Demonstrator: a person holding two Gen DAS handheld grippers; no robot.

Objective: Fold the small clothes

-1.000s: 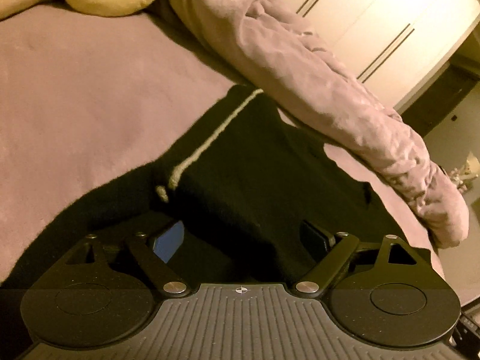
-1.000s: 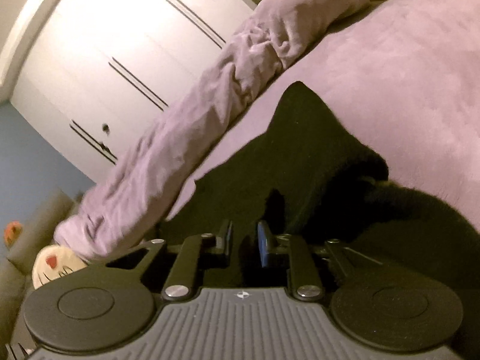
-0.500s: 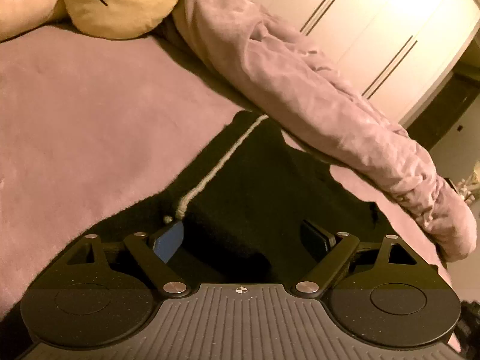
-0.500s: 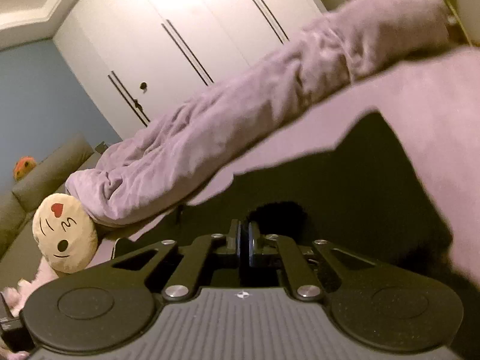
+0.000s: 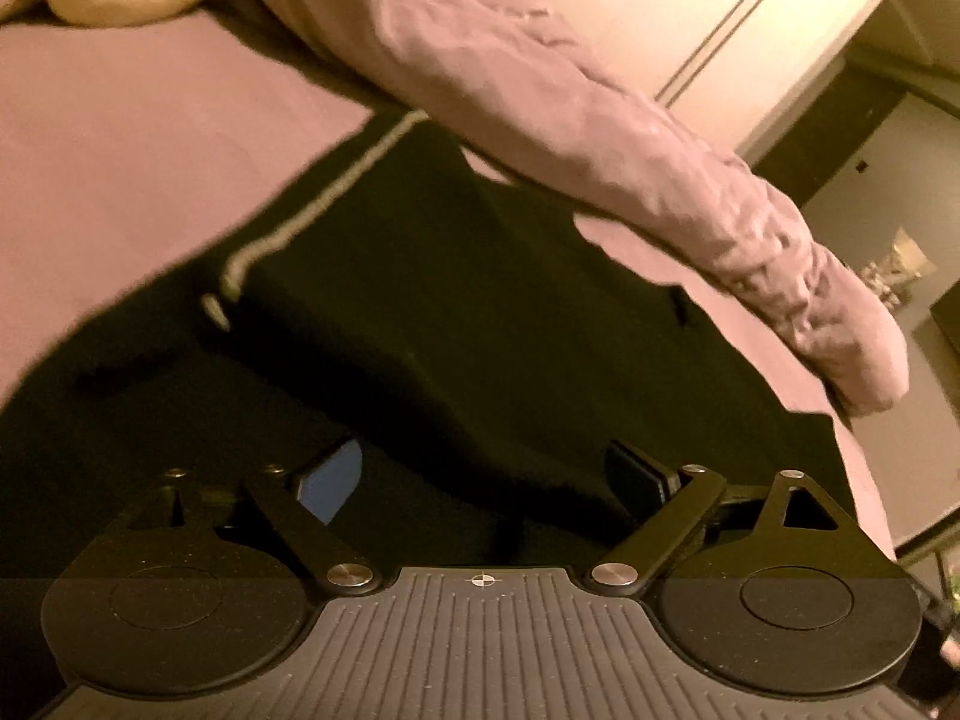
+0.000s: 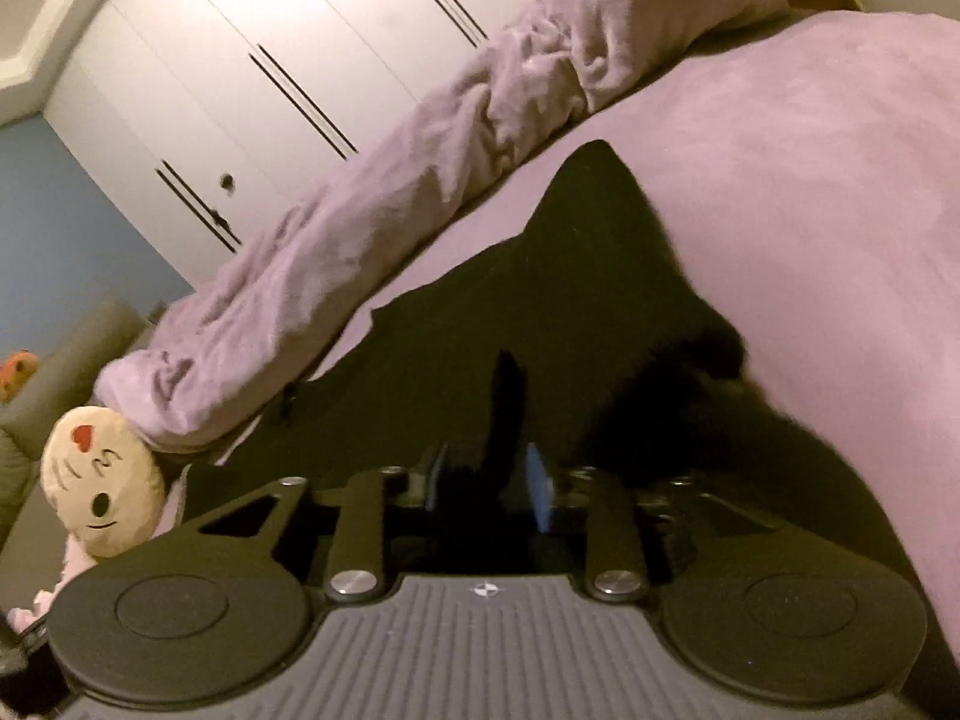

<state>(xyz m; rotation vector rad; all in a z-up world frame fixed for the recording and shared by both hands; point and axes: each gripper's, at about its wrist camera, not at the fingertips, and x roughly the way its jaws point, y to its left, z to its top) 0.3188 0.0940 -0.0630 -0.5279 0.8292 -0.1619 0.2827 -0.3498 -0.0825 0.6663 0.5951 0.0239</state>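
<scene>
Black fabric garment is laid on mauve bedspread. Left gripper is held wide apart above it; right gripper jaws are opening, with a fold of the garment seen between them.

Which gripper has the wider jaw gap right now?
The left gripper: its jaws stand far apart above the black garment. The right gripper shows only a narrow gap, opening, with a fold of that garment between its fingers.

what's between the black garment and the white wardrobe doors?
A rolled purple blanket runs along the bed's far edge between the black garment and the white wardrobe doors. Both wrist views show it.
</scene>
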